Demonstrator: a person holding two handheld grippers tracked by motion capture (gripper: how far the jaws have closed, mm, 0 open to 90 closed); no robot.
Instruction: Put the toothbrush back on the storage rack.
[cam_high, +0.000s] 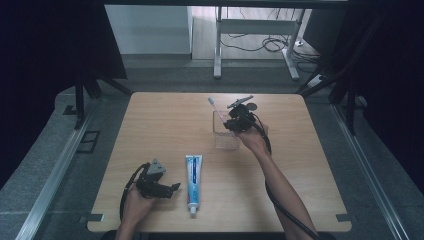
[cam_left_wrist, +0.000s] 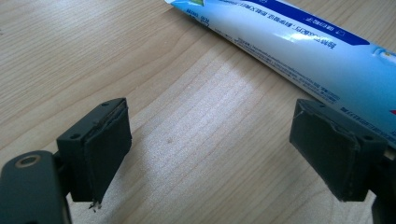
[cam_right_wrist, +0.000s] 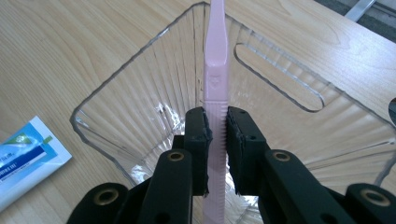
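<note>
Nearest the high camera, at the front left of the table, the left gripper sits in the person's left hand, jaws spread wide with only bare wood between them. Its own view shows pale, straight-grained wood and the toothpaste tube crossing just beyond the right jaw. From above, that blue and white tube lies flat just right of the gripper, its cap toward the front edge.

Farther right and back, a clear ribbed plastic container stands on the wood. The right gripper is clamped on the handle of a pink toothbrush, which rises upright out of the container, head tilted to the left in the high view.

Grey floor surrounds the table, with metal rails on both sides. Beyond it stand a white desk frame, loose cables and dark curtains.
</note>
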